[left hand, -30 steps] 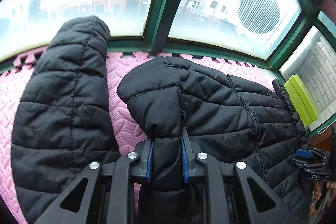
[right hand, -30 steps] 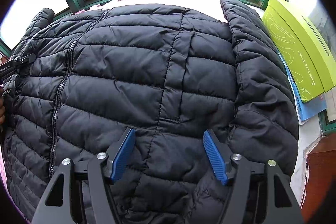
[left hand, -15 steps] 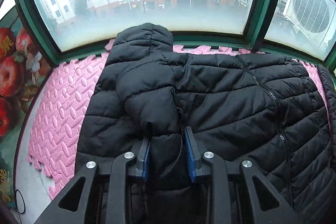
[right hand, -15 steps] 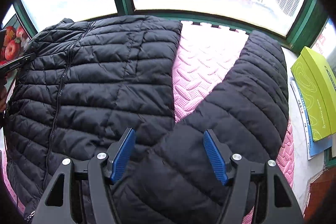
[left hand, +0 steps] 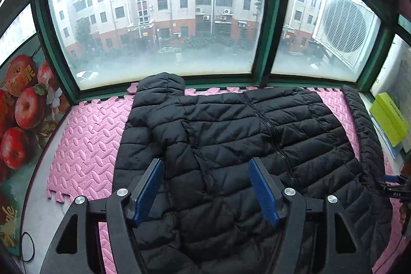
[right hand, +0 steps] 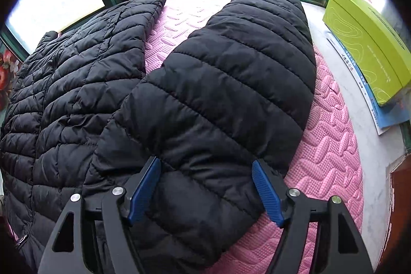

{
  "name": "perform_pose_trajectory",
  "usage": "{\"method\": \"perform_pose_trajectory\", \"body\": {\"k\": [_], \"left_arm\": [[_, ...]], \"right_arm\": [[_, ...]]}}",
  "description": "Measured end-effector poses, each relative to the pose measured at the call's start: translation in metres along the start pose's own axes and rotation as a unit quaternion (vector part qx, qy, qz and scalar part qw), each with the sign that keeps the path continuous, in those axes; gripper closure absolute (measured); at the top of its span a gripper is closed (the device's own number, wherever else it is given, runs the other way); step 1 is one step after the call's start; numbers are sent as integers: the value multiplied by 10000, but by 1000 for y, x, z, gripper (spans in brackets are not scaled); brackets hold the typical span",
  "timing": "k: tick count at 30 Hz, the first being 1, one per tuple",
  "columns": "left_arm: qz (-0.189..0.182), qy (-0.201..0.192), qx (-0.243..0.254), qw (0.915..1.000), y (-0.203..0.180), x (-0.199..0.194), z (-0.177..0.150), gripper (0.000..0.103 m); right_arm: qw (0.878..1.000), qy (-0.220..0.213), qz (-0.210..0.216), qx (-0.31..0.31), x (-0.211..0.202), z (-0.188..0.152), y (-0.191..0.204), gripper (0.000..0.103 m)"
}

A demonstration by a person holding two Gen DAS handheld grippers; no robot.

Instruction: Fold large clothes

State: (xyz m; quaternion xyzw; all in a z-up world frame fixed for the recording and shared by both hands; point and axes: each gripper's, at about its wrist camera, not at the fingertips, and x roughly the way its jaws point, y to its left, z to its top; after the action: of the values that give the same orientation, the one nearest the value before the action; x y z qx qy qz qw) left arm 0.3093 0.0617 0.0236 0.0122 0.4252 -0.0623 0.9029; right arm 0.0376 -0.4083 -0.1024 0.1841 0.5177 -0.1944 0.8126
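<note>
A black quilted puffer jacket lies spread on a pink foam mat under the window. Its left sleeve is folded across the body, cuff near the collar side. My left gripper is open and empty, hovering above the jacket's near part. In the right wrist view the jacket's right sleeve lies out to the side on the mat, apart from the body. My right gripper is open, its jaws straddling the upper part of that sleeve. Its fingertips show at the far right of the left view.
A green window frame and sill run along the far edge of the mat. A yellow-green box and a blue booklet lie on the ledge to the right. A fruit poster stands at the left.
My left gripper let go of the left sleeve, opened, and pulled back and up. The sleeve now rests on the jacket body. My right gripper moved right, over the right sleeve.
</note>
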Motion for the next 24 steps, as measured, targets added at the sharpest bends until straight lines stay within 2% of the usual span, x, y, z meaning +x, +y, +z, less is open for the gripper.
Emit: {"method": "perform_pose_trajectory", "body": {"k": [2, 4, 6, 9, 10, 14, 18, 19, 21, 24], "left_arm": [[-407, 51, 151, 9990, -27, -8, -16, 30], [-878, 258, 357, 9952, -59, -6, -34, 31], [-1321, 464, 482, 9890, -91, -3, -51, 32], [-1994, 714, 755, 9744, -137, 1, -76, 34], [-2175, 764, 837, 9694, -152, 1, -87, 37], [-2870, 1039, 1038, 9466, -185, 1, -120, 45], [-3272, 1327, 1401, 9250, -205, -1, -154, 50], [-3372, 1417, 1489, 9187, -208, -1, -164, 56], [-3542, 1612, 1569, 9077, -215, 0, -183, 58], [-3458, 1568, 1867, 9061, -222, -4, -205, 58]], "right_arm": [[9999, 65, -43, 77, -3, -7, -10, 24], [9997, 69, 153, 169, -8, -5, -22, 24], [9991, -121, 226, 332, -18, 4, -35, 24], [9973, -397, 378, 485, -27, 25, -54, 24], [9965, -476, 409, 555, -27, 33, -61, 24], [9943, -546, 524, 752, -9, 63, -87, 22], [9909, -601, 568, 1059, 8, 76, -112, 22], [9891, -587, 704, 1153, 13, 77, -118, 22], [9841, -547, 959, 1395, 24, 80, -129, 22], [9768, -586, 1245, 1644, 36, 82, -139, 22]]}}
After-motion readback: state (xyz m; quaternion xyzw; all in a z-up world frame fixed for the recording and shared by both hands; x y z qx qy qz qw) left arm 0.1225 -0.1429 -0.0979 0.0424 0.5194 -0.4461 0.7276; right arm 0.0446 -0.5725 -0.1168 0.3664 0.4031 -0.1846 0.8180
